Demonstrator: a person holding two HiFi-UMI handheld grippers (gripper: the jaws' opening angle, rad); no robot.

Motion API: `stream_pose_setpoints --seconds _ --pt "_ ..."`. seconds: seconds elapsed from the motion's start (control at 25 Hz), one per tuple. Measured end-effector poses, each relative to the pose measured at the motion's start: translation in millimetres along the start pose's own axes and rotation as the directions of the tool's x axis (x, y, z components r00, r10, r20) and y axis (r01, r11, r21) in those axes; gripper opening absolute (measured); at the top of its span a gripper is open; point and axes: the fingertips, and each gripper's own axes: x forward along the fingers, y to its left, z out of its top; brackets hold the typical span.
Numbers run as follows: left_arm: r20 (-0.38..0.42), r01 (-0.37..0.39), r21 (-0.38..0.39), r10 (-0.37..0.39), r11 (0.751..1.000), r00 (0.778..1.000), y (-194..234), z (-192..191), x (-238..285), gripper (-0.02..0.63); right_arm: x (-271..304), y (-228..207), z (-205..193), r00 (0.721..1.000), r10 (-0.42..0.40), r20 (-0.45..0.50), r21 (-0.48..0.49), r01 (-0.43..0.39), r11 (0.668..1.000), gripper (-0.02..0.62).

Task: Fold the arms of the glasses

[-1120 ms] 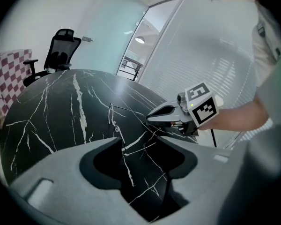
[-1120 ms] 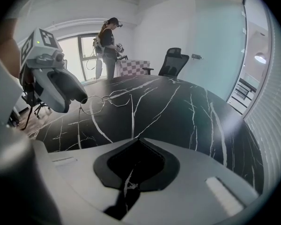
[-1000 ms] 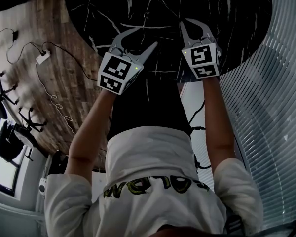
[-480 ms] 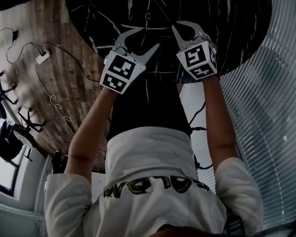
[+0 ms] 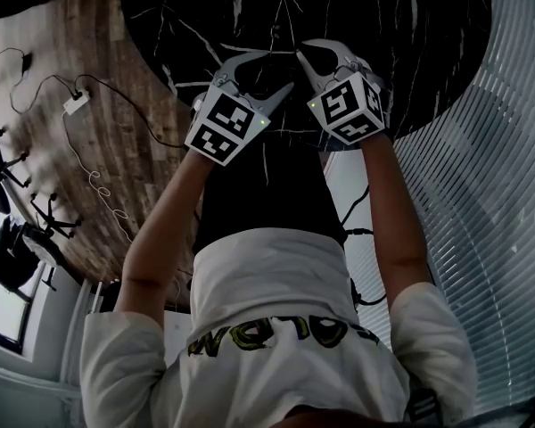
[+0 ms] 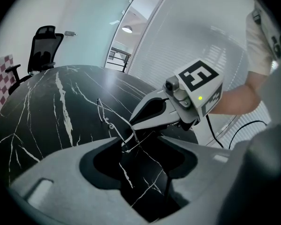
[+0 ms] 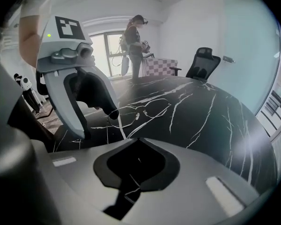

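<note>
- Head view: the left gripper (image 5: 278, 69) is released, its jaws spread wide with only dark tabletop between them. The right gripper (image 5: 301, 53) is clenched, jaws together.
- The glasses (image 7: 141, 110) are a thin wire pair lying flat on the black marble table (image 5: 383, 25). In the right gripper view they sit at twelve o'clock, just beyond the closed jaws. One tip of the left gripper is at the lens rim, towards ten o'clock.
- In the left gripper view the right gripper's tips meet the end of one arm of the glasses at about twelve o'clock. I cannot settle whether the wire is actually nipped or only touched.
- To do this step well, I would first close the left gripper gently on the frame near the hinge, so the front cannot slide on the smooth stone.
- The right gripper should then carry the arm's end in a flat arc about that hinge, across the back of the lenses, without lifting.
- The wire looks springy and easily bent, so light pressure and a slow sweep seem wise.
- Against the earlier frames, both grippers sit further towards twelve o'clock over the table. The right one has swung towards nine o'clock, so the gap between the two is narrower, and its marker cube has rolled.
- Neither gripper's jaws have changed.
</note>
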Motion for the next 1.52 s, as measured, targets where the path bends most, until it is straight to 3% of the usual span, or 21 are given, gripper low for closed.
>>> stream_pose_setpoints --seconds 0.72,1.0,1.24,1.44,1.52 --pt "-0.044 0.067 0.023 -0.066 0.997 0.997 -10.2 -1.2 11.4 0.226 9.0 14.2 16.6 0.998 0.056 0.024 -0.016 -0.056 0.998 0.011" --pt "-0.044 0.068 -0.012 -0.069 0.998 0.997 -10.4 -13.1 1.2 0.239 -5.3 1.7 9.9 0.999 0.013 0.03 0.028 -0.014 1.0 0.028" --pt "0.064 0.041 -0.11 -0.034 0.993 0.997 9.1 -9.6 -25.1 0.255 -39.0 -19.8 -7.6 0.996 -0.076 0.043 0.112 0.07 0.991 0.037" --pt "0.196 -0.003 -0.211 0.045 0.978 0.98 50.8 18.5 -33.4 0.252 -60.6 -10.1 -27.7 0.995 -0.093 0.042 0.18 0.084 0.98 0.052" --pt "0.226 -0.033 -0.224 0.085 0.974 0.97 68.9 30.4 -29.4 0.222 -62.2 -3.8 -36.2 0.995 -0.092 0.033 0.194 0.084 0.977 0.065"
